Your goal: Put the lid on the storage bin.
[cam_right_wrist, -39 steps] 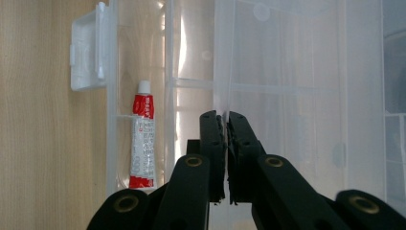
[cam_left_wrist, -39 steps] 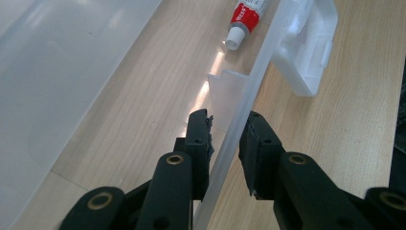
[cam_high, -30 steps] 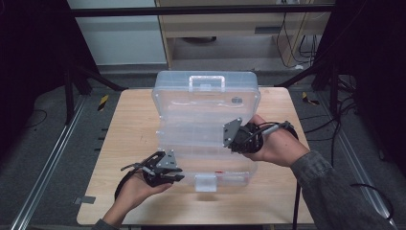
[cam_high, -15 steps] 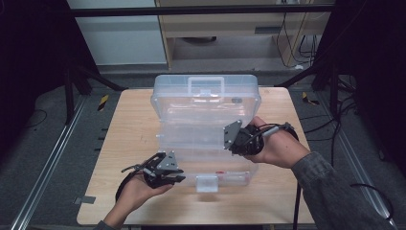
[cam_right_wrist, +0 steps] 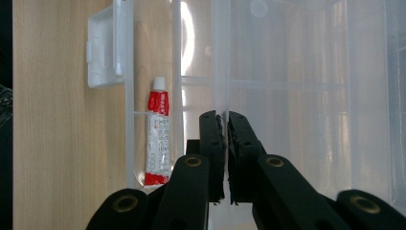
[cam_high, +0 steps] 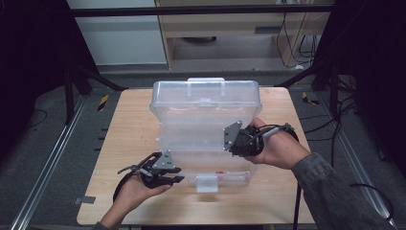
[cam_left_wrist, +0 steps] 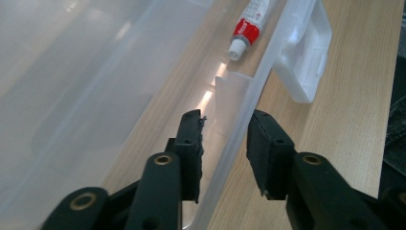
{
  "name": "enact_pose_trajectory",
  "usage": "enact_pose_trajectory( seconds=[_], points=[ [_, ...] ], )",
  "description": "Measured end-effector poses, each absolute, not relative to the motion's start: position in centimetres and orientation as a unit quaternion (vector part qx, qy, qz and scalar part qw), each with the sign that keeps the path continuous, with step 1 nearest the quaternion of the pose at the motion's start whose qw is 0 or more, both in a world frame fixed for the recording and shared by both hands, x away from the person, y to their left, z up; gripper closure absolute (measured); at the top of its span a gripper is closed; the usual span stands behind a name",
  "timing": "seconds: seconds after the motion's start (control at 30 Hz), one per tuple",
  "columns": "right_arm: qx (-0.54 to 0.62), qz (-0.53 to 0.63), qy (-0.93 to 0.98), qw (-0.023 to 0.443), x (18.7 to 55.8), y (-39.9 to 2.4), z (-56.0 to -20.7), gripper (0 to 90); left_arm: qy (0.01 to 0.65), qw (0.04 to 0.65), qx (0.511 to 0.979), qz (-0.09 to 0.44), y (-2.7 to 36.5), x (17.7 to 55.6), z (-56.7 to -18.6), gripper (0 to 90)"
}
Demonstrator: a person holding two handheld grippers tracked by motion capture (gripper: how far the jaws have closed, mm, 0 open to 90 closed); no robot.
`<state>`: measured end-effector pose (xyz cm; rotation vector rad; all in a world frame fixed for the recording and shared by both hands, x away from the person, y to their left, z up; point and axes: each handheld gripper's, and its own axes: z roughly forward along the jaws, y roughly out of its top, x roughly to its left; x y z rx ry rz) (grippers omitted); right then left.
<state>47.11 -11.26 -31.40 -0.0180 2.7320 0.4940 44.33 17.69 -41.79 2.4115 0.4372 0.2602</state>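
Note:
A clear plastic box (cam_high: 225, 178) lies on the wooden table with its lid (cam_high: 206, 103) tilted up. My right gripper (cam_high: 230, 143) is shut on the lid's side edge (cam_right_wrist: 220, 57), and its jaws (cam_right_wrist: 221, 117) pinch the thin clear wall. My left gripper (cam_high: 174, 176) is open at the box's front left. Its jaws (cam_left_wrist: 225, 127) straddle the front wall (cam_left_wrist: 239, 139), one inside and one outside, without touching it. A red and white tube (cam_left_wrist: 249, 26) (cam_right_wrist: 158, 139) lies in the box against the front wall. A white latch (cam_high: 207, 183) (cam_left_wrist: 306, 57) (cam_right_wrist: 103, 48) hangs off the front wall.
The wooden table (cam_high: 129, 129) has bare room left of the box and a narrow strip in front. Metal frame rails (cam_high: 52, 158) run beside the table. Cables (cam_high: 344, 110) lie on the floor at the right.
The lid's raised edge sits slightly lower in the high view, and my right gripper has shifted a little with it. The left gripper has stayed put.

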Motion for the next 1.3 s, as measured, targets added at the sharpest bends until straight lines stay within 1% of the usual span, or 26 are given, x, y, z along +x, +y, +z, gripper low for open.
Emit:
enact_pose_trajectory(
  seconds=[0.17, 0.27, 0.33, 0.43, 0.57, 0.73, 0.8, 0.83, 0.87, 0.9, 0.97, 1.07, 1.1, 1.13, 1.3],
  points=[
    [-0.005, 0.177, 0.968, 0.177, 47.2, -11.3, -31.4, 86.2, 0.175, 0.351, 0.913, 0.110, 18.5, 43.7, -40.9, 59.6],
    [-0.005, 0.177, 0.968, 0.177, 47.2, -11.3, -31.4, 86.2, 0.181, 0.372, 0.904, 0.106, 19.0, 43.4, -40.1, 57.0],
    [-0.005, 0.176, 0.968, 0.178, 47.2, -11.4, -31.4, 86.2, 0.181, 0.378, 0.902, 0.106, 19.2, 43.2, -39.5, 56.8],
    [-0.004, 0.179, 0.968, 0.177, 47.2, -11.4, -31.4, 86.2, 0.184, 0.404, 0.891, 0.093, 19.4, 42.8, -38.6, 56.9],
    [-0.005, 0.177, 0.968, 0.176, 47.2, -11.4, -31.4, 86.2, 0.184, 0.402, 0.891, 0.100, 19.5, 42.7, -37.2, 57.9],
    [-0.004, 0.180, 0.968, 0.176, 47.2, -11.4, -31.4, 86.1, 0.193, 0.402, 0.888, 0.110, 20.3, 43.5, -35.7, 62.4],
    [-0.004, 0.181, 0.968, 0.175, 47.2, -11.4, -31.4, 86.1, 0.203, 0.407, 0.884, 0.110, 20.6, 43.9, -35.2, 66.0],
    [-0.004, 0.181, 0.968, 0.175, 47.2, -11.4, -31.4, 86.1, 0.203, 0.407, 0.884, 0.110, 20.6, 43.9, -35.2, 68.3],
    [-0.003, 0.183, 0.967, 0.176, 47.2, -11.5, -31.4, 86.0, 0.222, 0.419, 0.875, 0.095, 21.1, 44.4, -34.6, 73.5],
    [-0.003, 0.184, 0.967, 0.175, 47.2, -11.5, -31.4, 86.0, 0.228, 0.422, 0.873, 0.092, 21.4, 44.8, -34.2, 77.0],
    [-0.002, 0.186, 0.967, 0.174, 47.3, -11.5, -31.4, 85.9, 0.235, 0.421, 0.870, 0.107, 21.8, 45.4, -33.3, 82.9],
    [-0.002, 0.188, 0.967, 0.174, 47.3, -11.6, -31.5, 85.9, 0.251, 0.423, 0.861, 0.132, 22.4, 46.4, -32.1, 88.4],
    [-0.002, 0.188, 0.967, 0.174, 47.3, -11.6, -31.5, 85.9, 0.251, 0.423, 0.861, 0.132, 22.4, 46.4, -32.1, 89.2],
    [-0.002, 0.188, 0.967, 0.174, 47.3, -11.6, -31.5, 85.8, 0.258, 0.425, 0.856, 0.143, 22.7, 47.1, -31.4, 89.4],
    [-0.003, 0.189, 0.966, 0.174, 47.3, -11.6, -31.5, 85.8, 0.271, 0.430, 0.847, 0.152, 22.8, 48.2, -30.6, 89.7]
  ],
)
